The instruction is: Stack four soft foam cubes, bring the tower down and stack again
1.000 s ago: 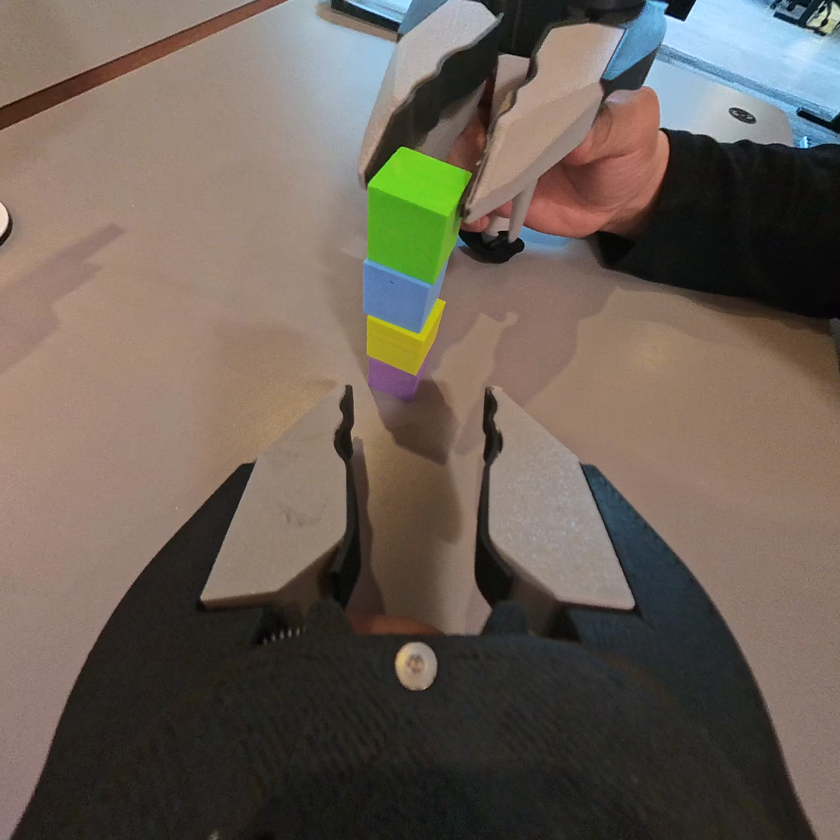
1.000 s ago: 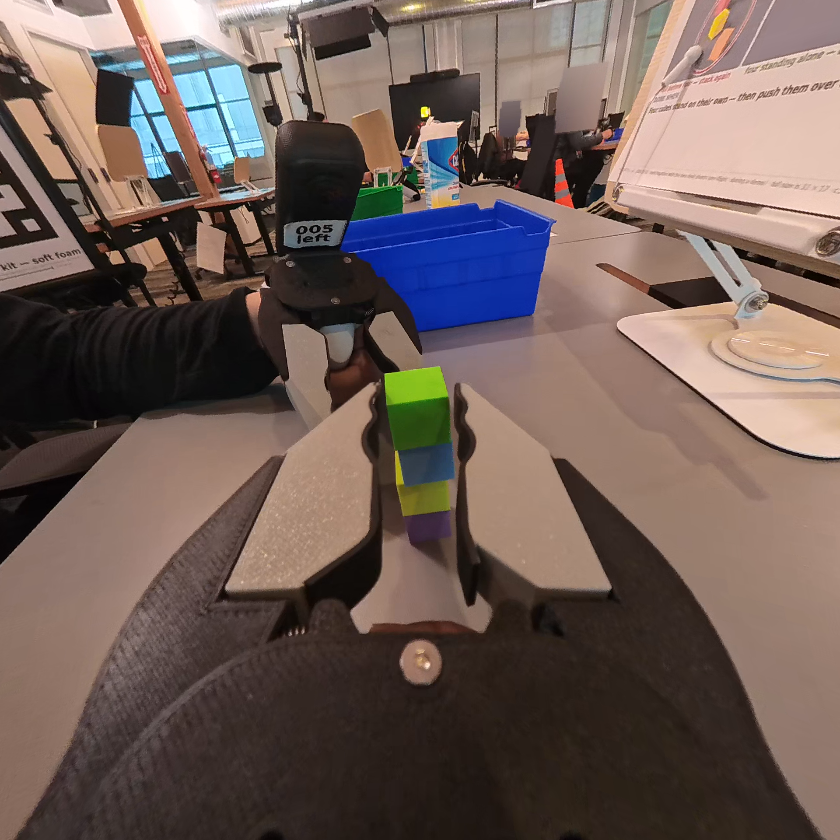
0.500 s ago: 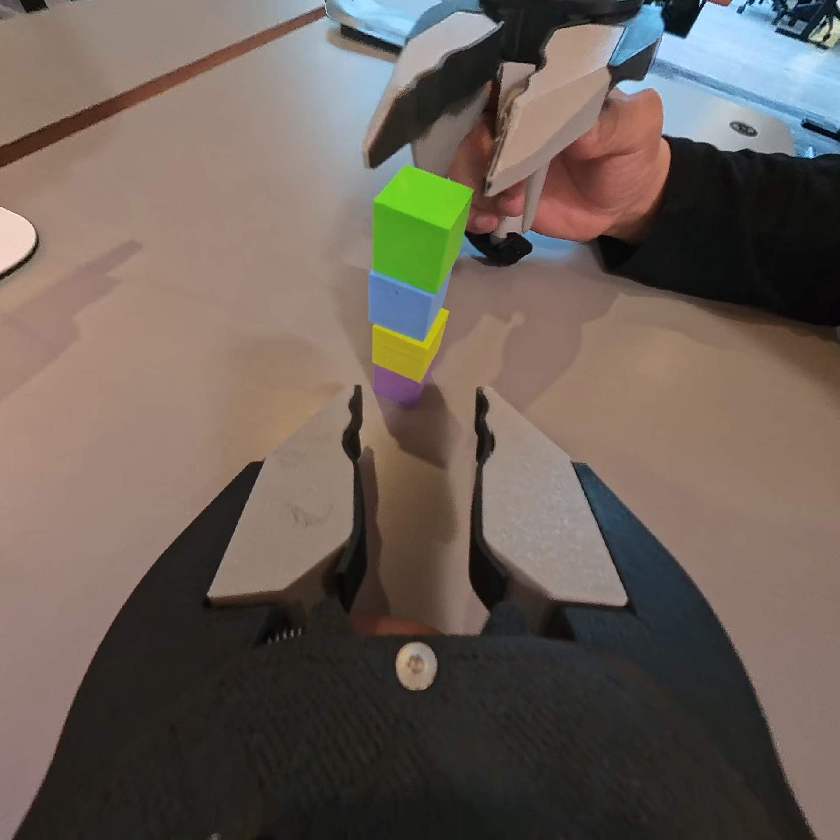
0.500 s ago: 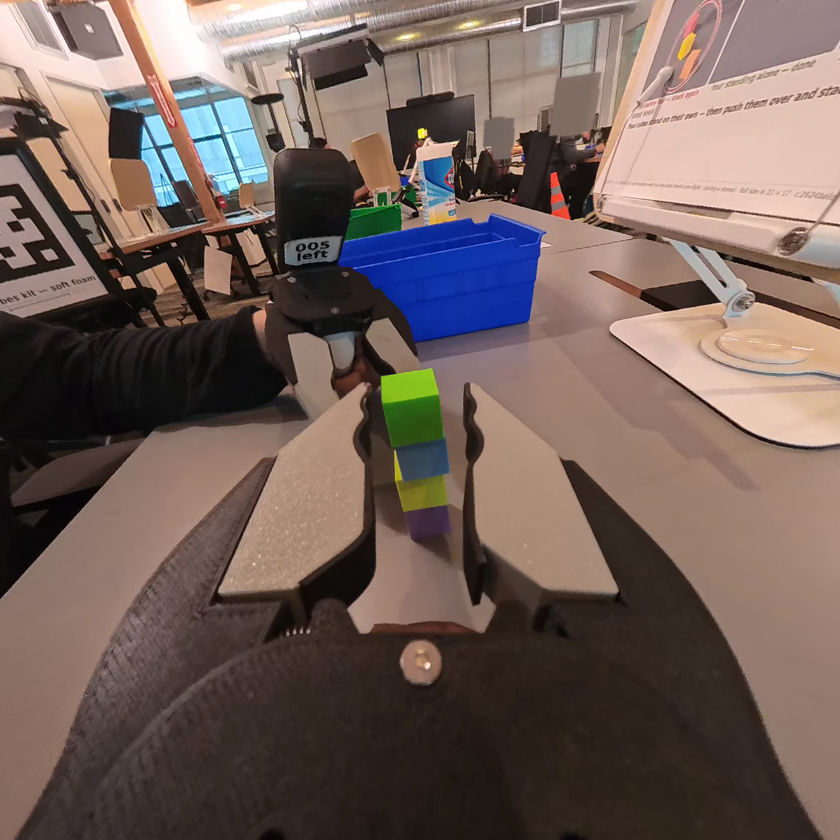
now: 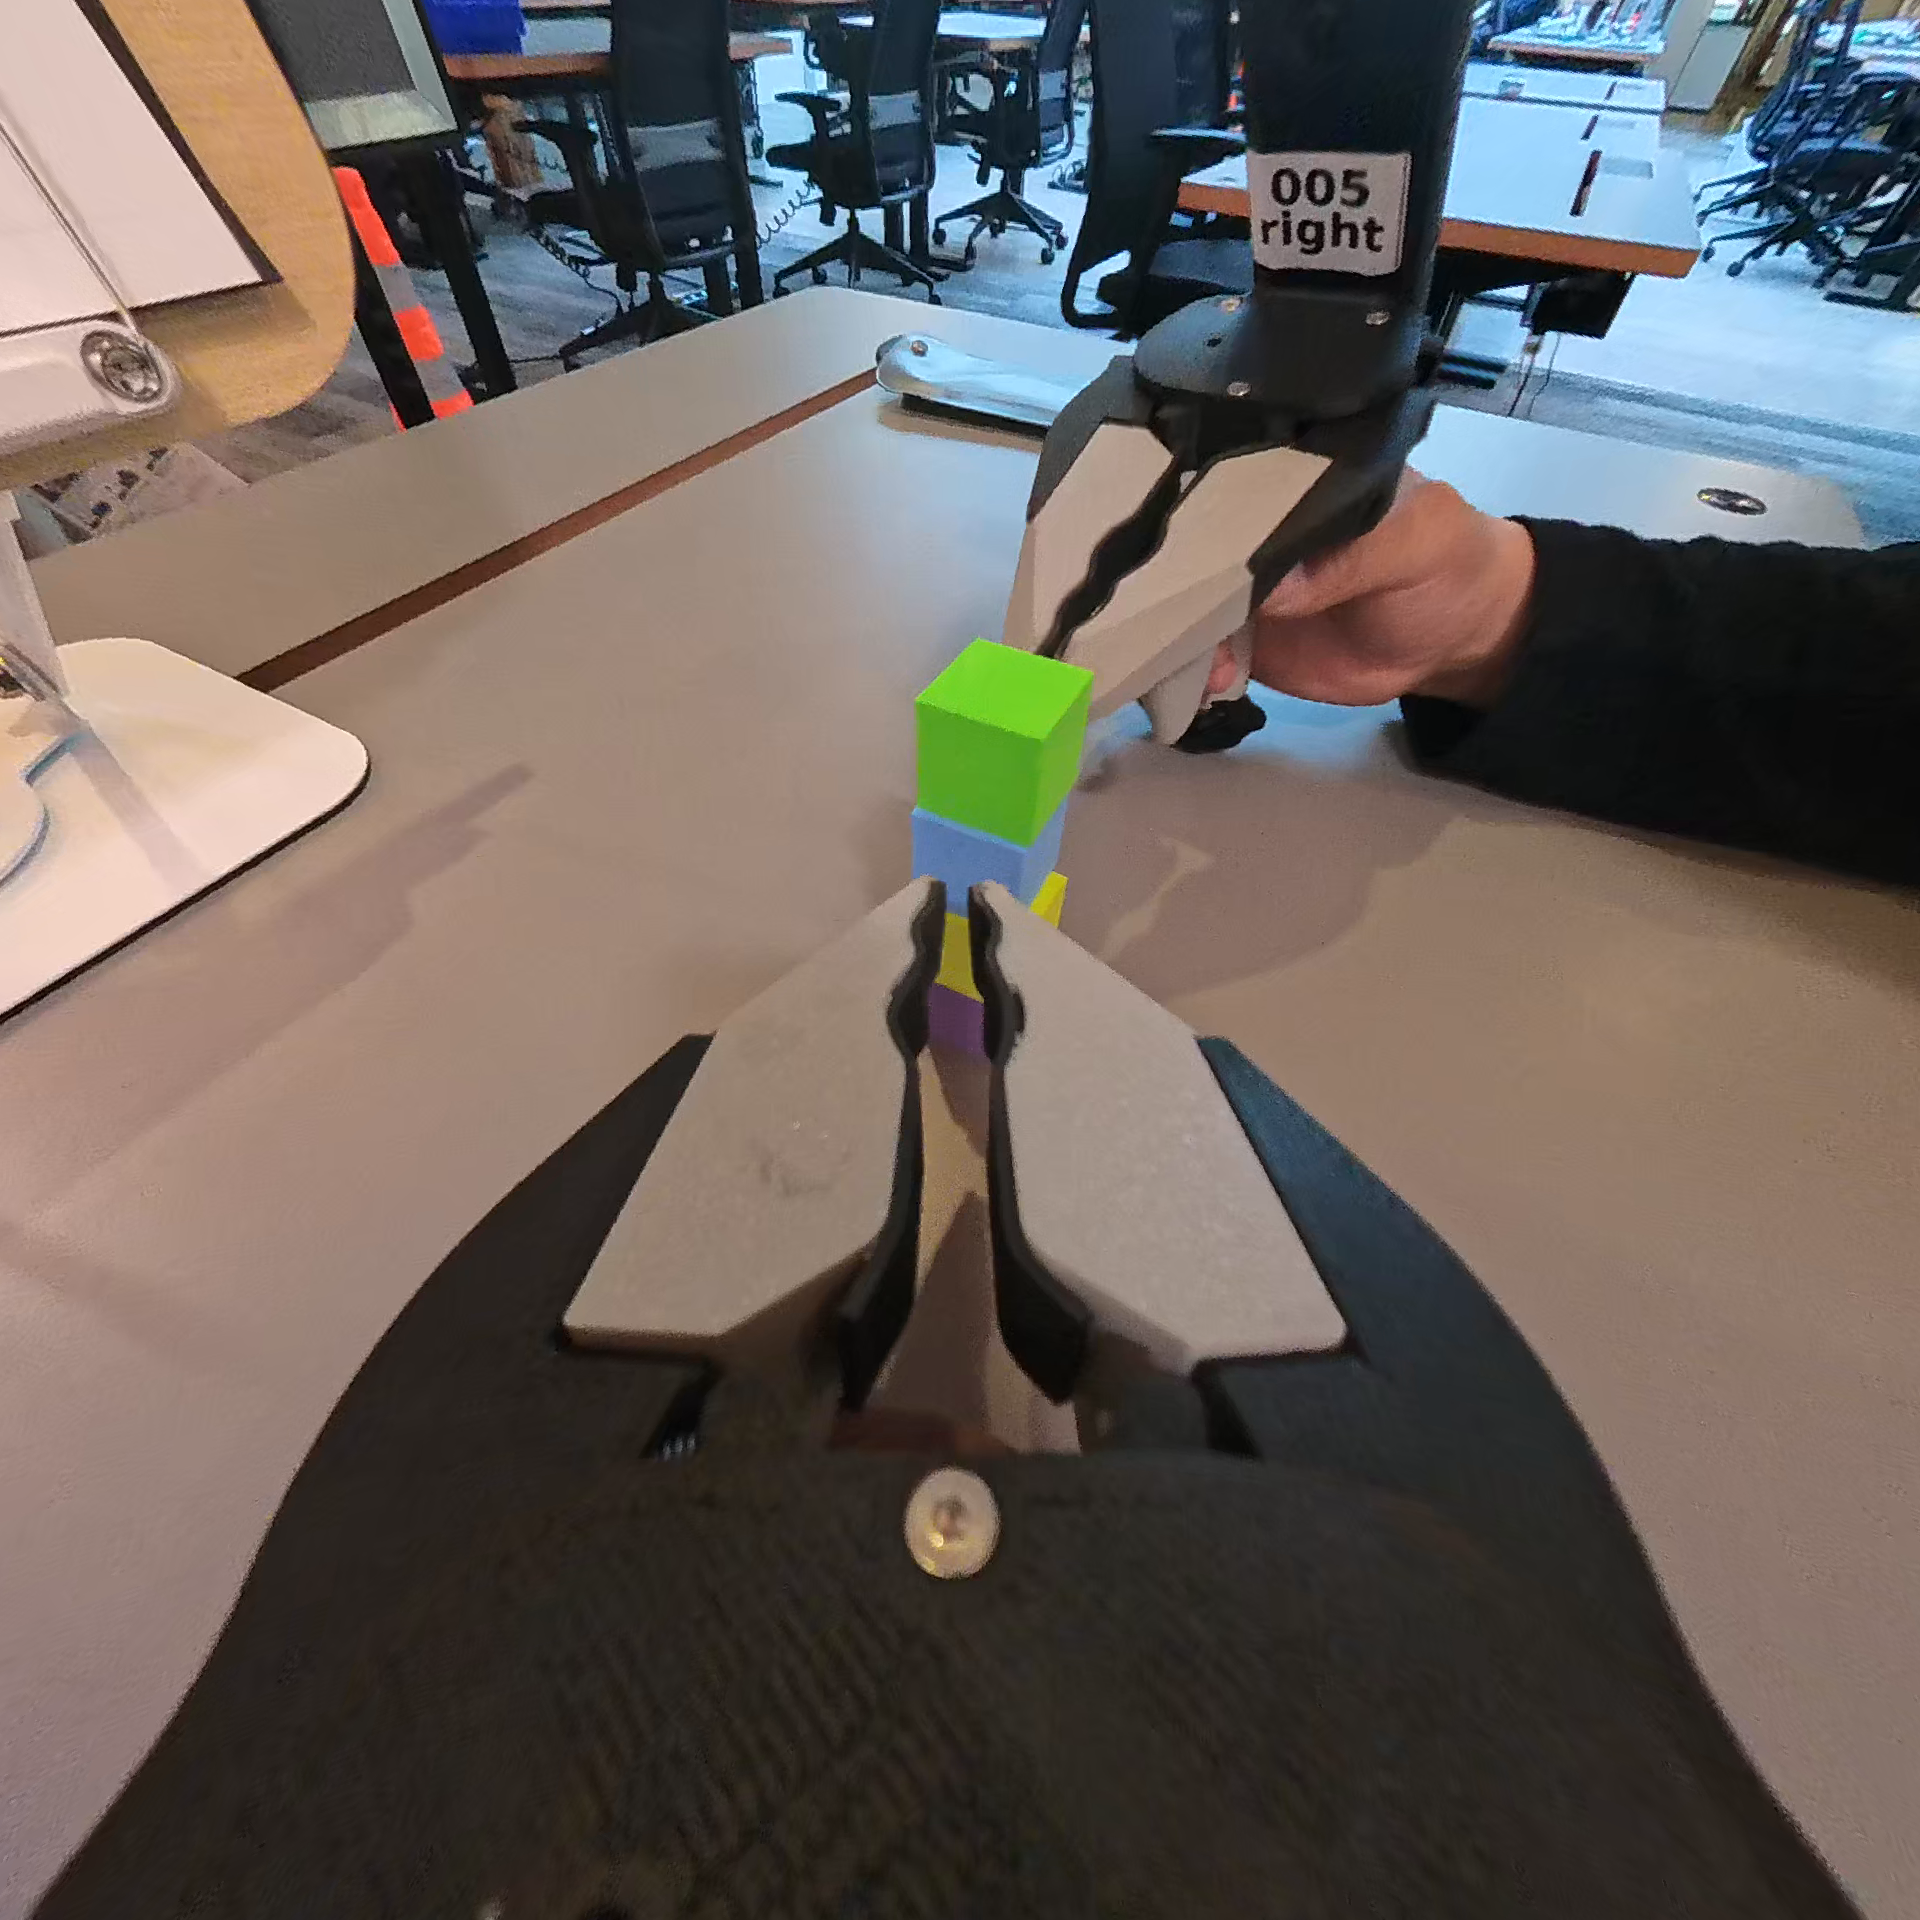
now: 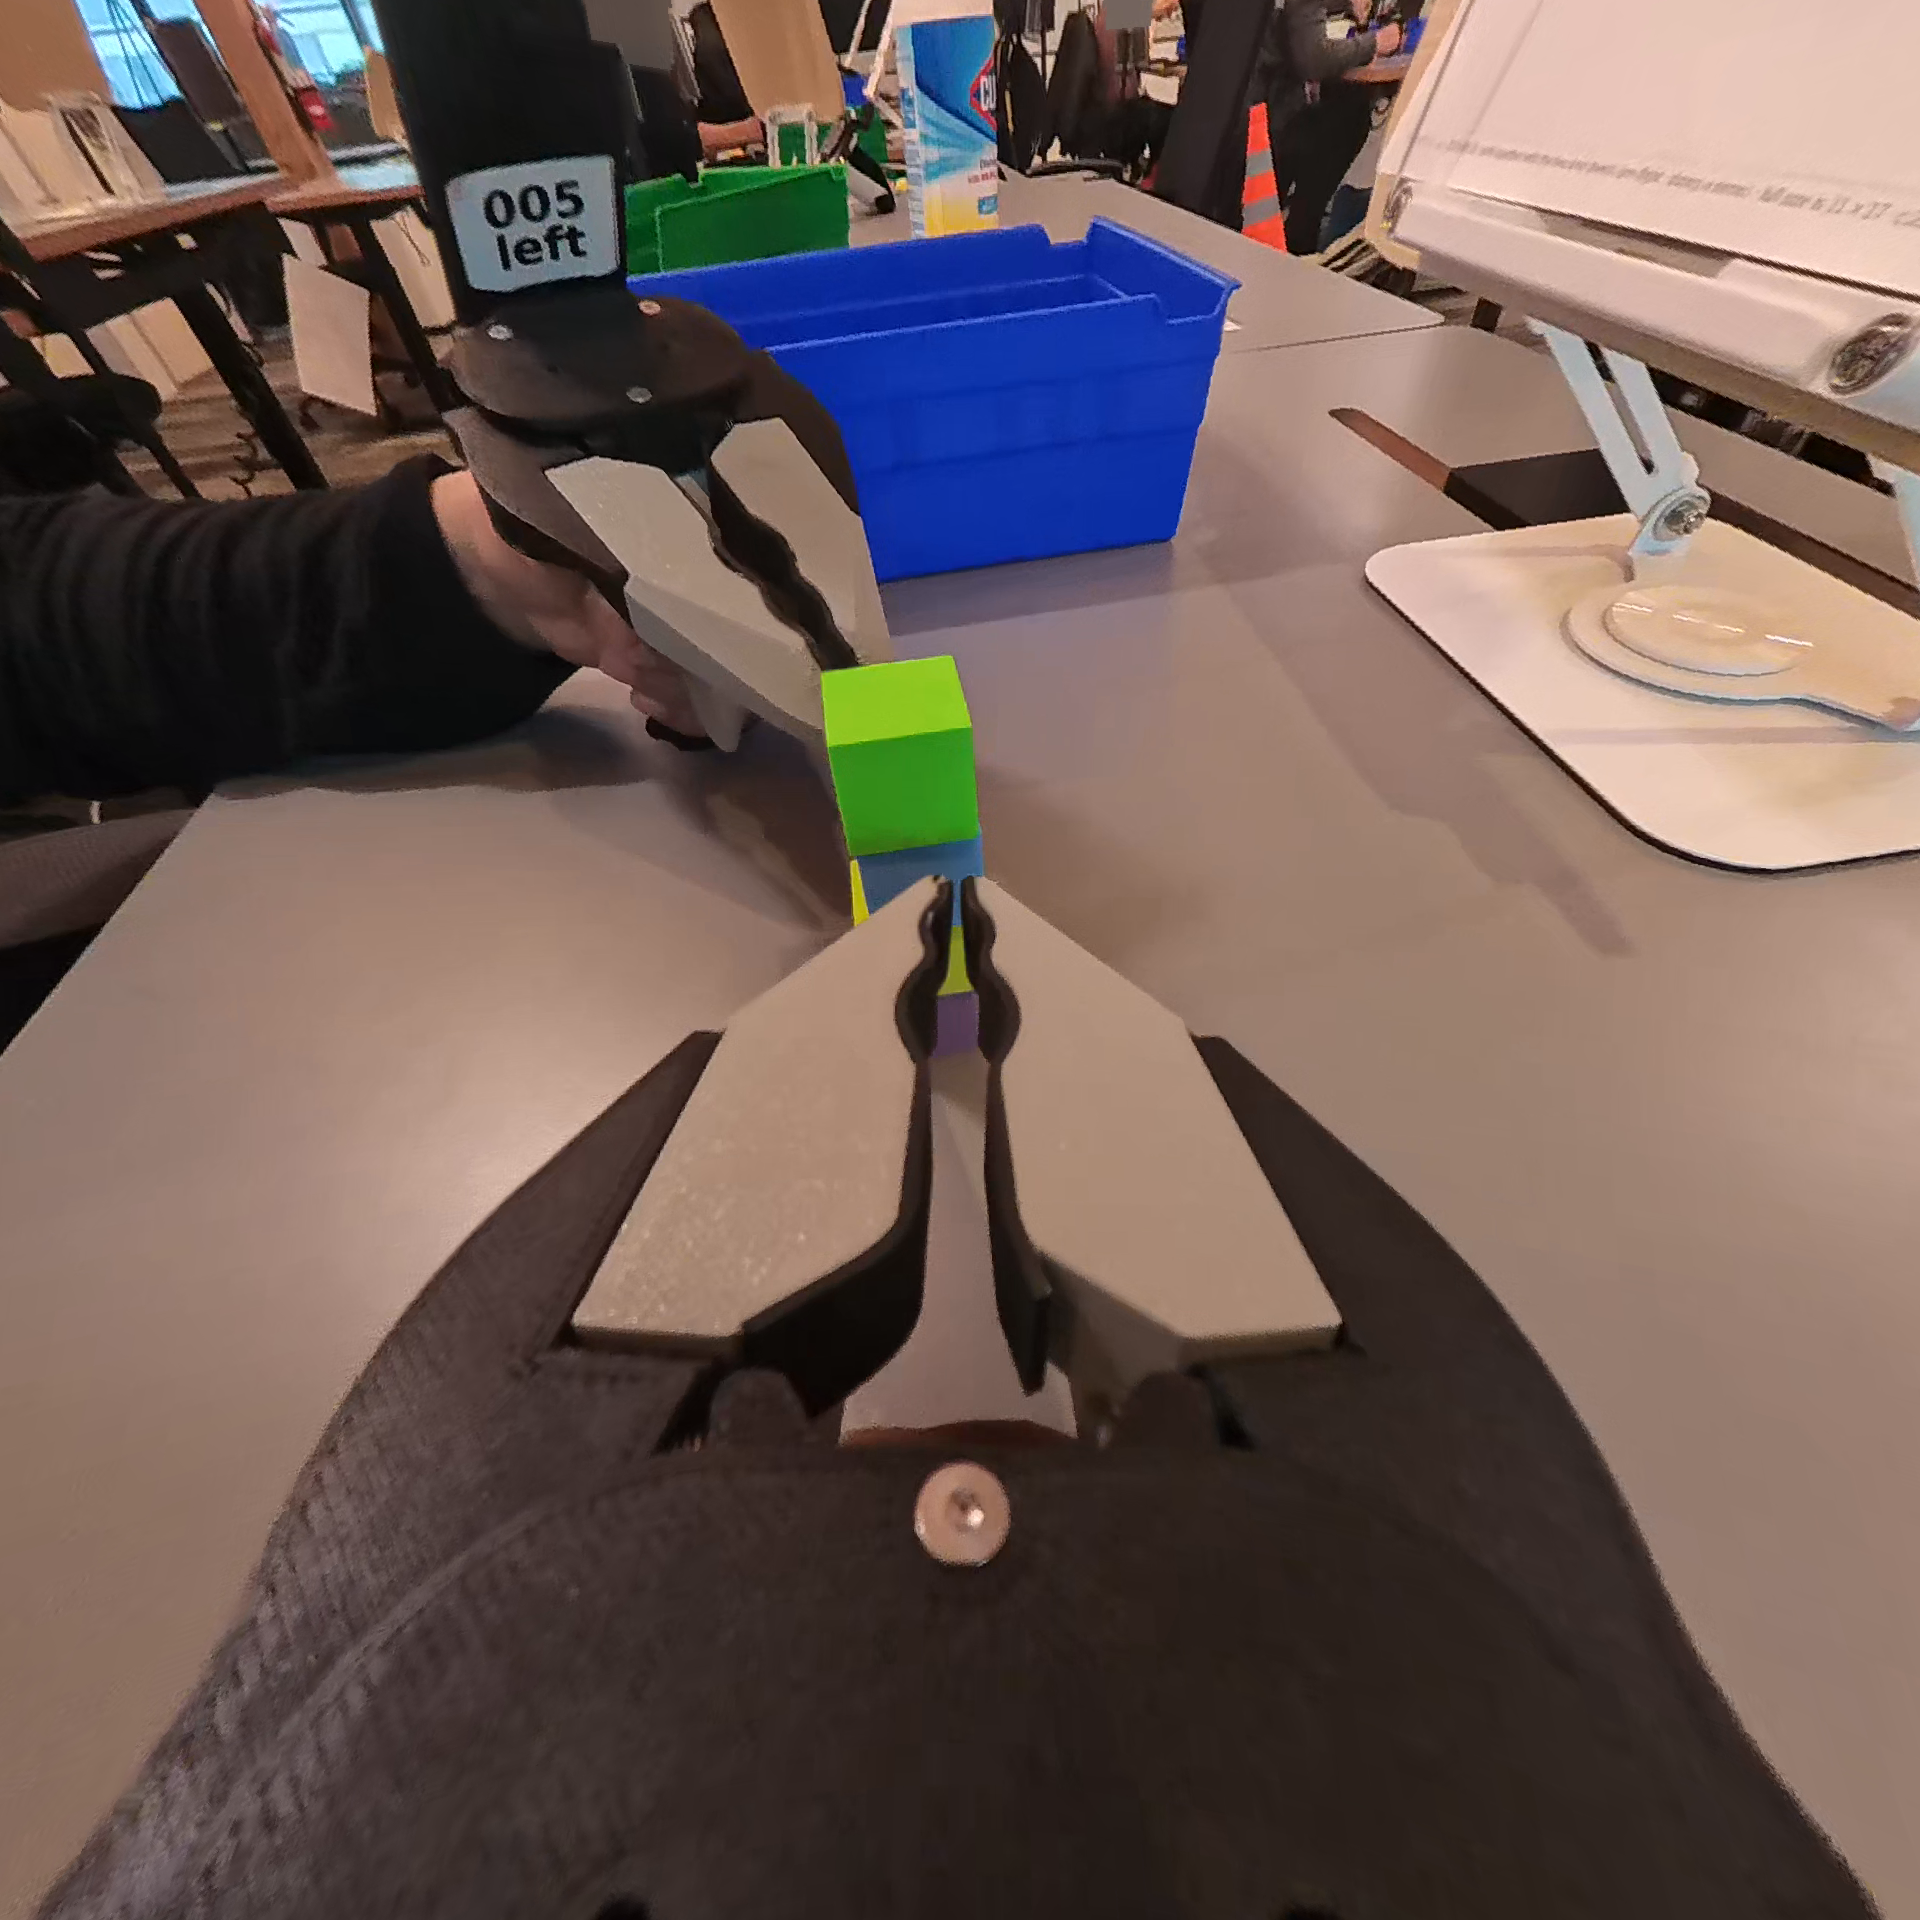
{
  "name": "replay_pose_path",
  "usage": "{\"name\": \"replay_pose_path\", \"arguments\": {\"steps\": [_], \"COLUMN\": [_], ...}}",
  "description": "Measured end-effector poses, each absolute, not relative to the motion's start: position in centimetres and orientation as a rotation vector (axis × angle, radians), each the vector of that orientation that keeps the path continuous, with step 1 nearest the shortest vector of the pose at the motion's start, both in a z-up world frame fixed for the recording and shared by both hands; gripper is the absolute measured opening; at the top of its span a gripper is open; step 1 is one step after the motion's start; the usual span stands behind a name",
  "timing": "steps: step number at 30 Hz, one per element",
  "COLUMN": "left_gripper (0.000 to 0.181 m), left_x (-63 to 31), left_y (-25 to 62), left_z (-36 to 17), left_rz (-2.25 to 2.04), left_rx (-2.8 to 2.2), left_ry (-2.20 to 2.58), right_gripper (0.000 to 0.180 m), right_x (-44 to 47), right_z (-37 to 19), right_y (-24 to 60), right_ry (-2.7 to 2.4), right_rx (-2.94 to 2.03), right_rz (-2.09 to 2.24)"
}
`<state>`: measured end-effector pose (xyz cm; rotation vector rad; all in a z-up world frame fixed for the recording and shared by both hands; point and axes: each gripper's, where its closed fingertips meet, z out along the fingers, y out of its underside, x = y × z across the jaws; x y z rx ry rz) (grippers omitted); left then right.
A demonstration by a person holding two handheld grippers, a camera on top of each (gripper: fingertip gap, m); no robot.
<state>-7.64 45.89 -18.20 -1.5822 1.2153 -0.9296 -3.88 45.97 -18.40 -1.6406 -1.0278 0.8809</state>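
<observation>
A tower of four foam cubes stands on the grey table: green cube [image 5: 997,738] on top, then blue cube [image 5: 977,857], yellow cube [image 5: 954,951] and purple cube [image 5: 956,1020] at the bottom. In the right wrist view they show as green [image 6: 902,753], blue [image 6: 925,878], yellow [image 6: 958,966] and purple [image 6: 956,1023]. My left gripper [image 5: 956,896] is shut and empty, just short of the tower. My right gripper [image 6: 956,894] is shut and empty on the opposite side. Each gripper's tips show in the other's view, right [image 5: 1060,649] and left [image 6: 836,660], close by the green cube's top edge.
A blue bin [image 6: 987,416] stands behind the left gripper, with a green bin [image 6: 738,213] and a wipes canister [image 6: 945,114] farther back. A white stand base [image 6: 1662,675] sits to one side and also shows in the left wrist view [image 5: 156,790]. Office chairs and desks lie beyond the table. There is about 5 centimetres between the tips of the two grippers. The white stand base [image 6: 1662,675] is about equally far from each gripper, around 30 centimetres.
Both grippers went from open to shut. The right gripper, earlier around the green cube, has drawn back. Both views have tilted up. The tower stands unmoved.
</observation>
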Motion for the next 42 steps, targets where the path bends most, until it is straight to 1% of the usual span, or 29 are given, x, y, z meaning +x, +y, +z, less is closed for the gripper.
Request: {"name": "replay_pose_path", "arguments": {"steps": [10, 30, 42], "left_gripper": [0.006, 0.013, 0.016], "left_x": [-7.4, -7.8, -9.9], "left_y": [46.0, 46.4, 47.0], "left_z": [-20.6, -21.2, -23.0], "left_rz": [-0.868, -0.868, -0.759], "left_rx": [-1.678, -1.733, -1.852], "left_ry": [1.268, 1.262, 1.328], "right_gripper": [0.0, 0.001, 0.001], "right_x": [-4.4, -5.5, -5.6], "right_z": [-19.4, -19.8, -19.9], "right_y": [46.0, 45.2, 45.1], "right_ry": [-1.07, -1.127, -1.136], "right_rx": [-1.685, -1.689, -1.696], "right_rz": [0.835, 0.857, 0.857]}}
